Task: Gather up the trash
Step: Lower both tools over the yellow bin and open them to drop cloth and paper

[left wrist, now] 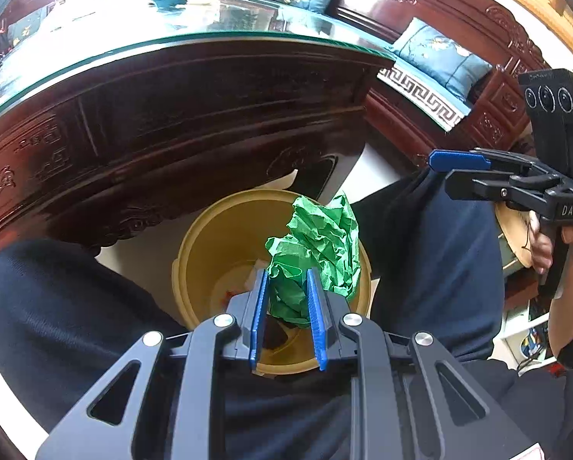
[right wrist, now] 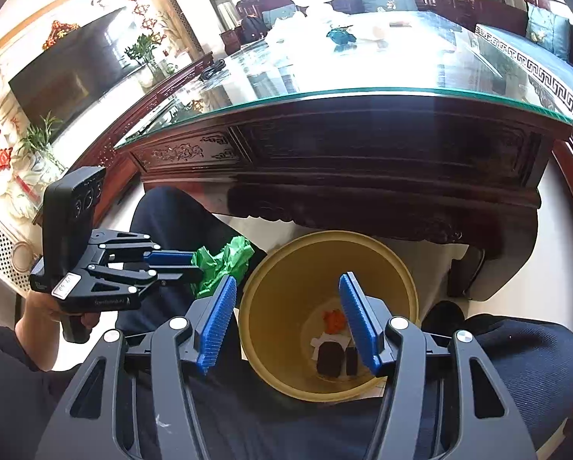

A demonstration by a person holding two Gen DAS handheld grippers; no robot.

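A crumpled green paper (left wrist: 317, 249) is pinched between the blue pads of my left gripper (left wrist: 286, 280), held just above the mouth of a yellow bin (left wrist: 206, 245) on the floor. In the right wrist view the left gripper (right wrist: 194, 264) holds the green paper (right wrist: 221, 264) just left of the bin's rim (right wrist: 259, 268). My right gripper (right wrist: 286, 287) is open and empty above the bin. It shows in the left wrist view (left wrist: 440, 172) at the right. An orange scrap (right wrist: 332, 320), white paper and dark pieces (right wrist: 330, 358) lie in the bin.
A dark carved wooden table with a glass top (right wrist: 363, 96) stands just beyond the bin. A teal crumpled piece (right wrist: 340, 36) and white items lie on the glass. The person's dark-trousered legs (left wrist: 440, 268) flank the bin. A sofa with blue cushions (left wrist: 440, 57) is behind.
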